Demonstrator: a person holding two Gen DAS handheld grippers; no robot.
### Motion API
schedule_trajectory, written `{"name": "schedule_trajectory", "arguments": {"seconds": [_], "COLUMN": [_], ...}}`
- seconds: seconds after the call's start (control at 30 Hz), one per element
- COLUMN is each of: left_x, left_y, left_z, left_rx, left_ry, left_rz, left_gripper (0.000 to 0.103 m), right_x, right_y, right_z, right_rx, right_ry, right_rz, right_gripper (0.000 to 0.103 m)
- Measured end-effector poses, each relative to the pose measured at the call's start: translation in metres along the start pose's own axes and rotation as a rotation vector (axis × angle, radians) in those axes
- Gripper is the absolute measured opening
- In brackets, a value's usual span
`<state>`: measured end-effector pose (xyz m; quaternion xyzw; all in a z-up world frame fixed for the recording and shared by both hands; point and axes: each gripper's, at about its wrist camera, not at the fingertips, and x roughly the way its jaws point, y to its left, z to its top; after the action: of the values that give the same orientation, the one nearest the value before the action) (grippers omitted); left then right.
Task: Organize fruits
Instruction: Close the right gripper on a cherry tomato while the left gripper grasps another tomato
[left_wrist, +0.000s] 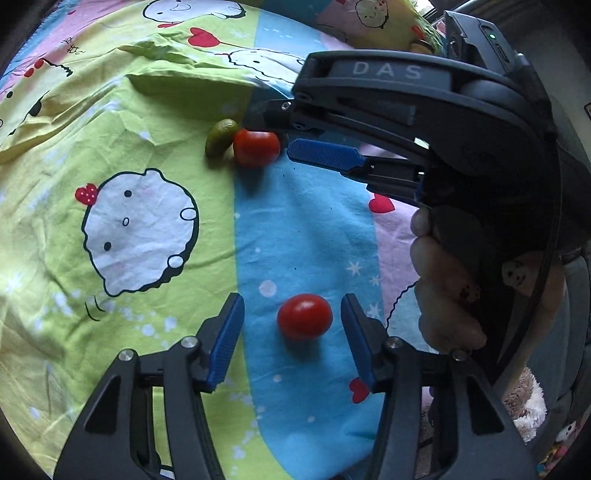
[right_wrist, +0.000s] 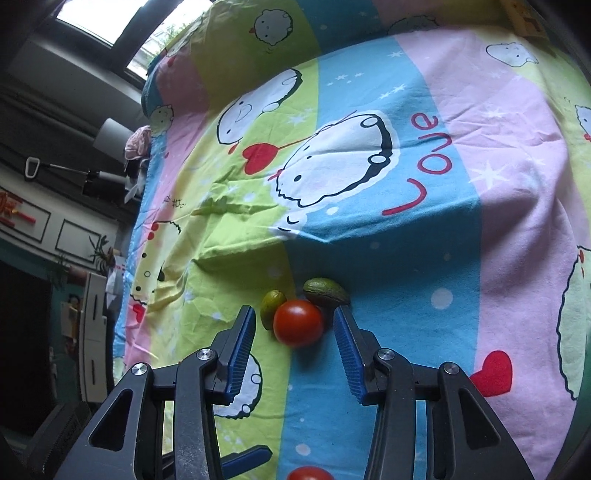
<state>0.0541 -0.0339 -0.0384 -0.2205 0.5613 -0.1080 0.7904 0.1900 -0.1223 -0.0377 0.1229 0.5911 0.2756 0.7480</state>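
Note:
A red tomato (left_wrist: 304, 316) lies on the cartoon bedsheet between the open jaws of my left gripper (left_wrist: 293, 317), untouched. A second red tomato (left_wrist: 256, 147) lies farther off beside a small green fruit (left_wrist: 219, 137). My right gripper (left_wrist: 284, 142) reaches in from the right, open, at that tomato. In the right wrist view the tomato (right_wrist: 298, 322) sits just ahead of the open right gripper (right_wrist: 295, 325), with a small green fruit (right_wrist: 272, 307) on its left and a darker green fruit (right_wrist: 325, 291) behind it. The near tomato (right_wrist: 306, 473) shows at the bottom edge.
The striped cartoon bedsheet (right_wrist: 369, 184) covers the whole work surface, with wrinkles and a raised fold (left_wrist: 166, 62) at the far left. A pillow (left_wrist: 373, 22) lies at the far end. Room furniture (right_wrist: 92, 350) stands beyond the sheet's left edge.

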Motion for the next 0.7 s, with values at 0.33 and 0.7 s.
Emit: {"name": "schedule_trajectory", "arguments": {"seconds": [0.33,0.7], "left_x": [0.005,0.011], "left_y": [-0.006,-0.02], "left_z": [-0.005,-0.001], "left_rx": [0.023,0.04], "left_ry": [0.011,0.019], "left_rz": [-0.032,-0.046], "left_gripper": [0.041,0.034], "right_x": [0.012,-0.006], "right_y": [0.0,-0.006], "right_z": [0.0,-0.001], "right_rx": [-0.025,-0.003], "right_ry": [0.025,-0.021], "right_rz": [0.005,-0.033], "right_gripper": [0.033,0.033]}}
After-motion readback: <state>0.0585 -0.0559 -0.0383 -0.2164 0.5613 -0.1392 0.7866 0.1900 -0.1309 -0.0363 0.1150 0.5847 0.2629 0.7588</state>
